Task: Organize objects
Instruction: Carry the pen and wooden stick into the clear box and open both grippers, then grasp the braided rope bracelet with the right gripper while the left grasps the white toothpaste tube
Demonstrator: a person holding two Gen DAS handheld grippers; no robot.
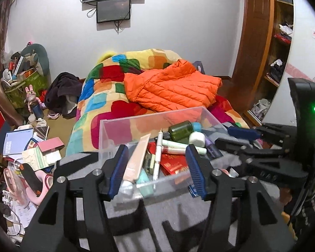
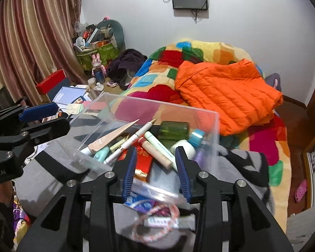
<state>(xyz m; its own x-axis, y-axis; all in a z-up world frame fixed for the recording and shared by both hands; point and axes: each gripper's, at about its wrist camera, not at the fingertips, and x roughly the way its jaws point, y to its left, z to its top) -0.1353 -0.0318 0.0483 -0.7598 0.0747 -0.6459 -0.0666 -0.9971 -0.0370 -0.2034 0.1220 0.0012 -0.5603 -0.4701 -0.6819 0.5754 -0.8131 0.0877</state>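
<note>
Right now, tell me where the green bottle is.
The green bottle lies on its side inside the clear box, toward its far end in both wrist views, beside a blue-capped container and just behind a white jar.

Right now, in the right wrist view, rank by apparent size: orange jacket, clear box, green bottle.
1. orange jacket
2. clear box, looks nearly as big; its nearness makes this unsure
3. green bottle, clearly smallest
</note>
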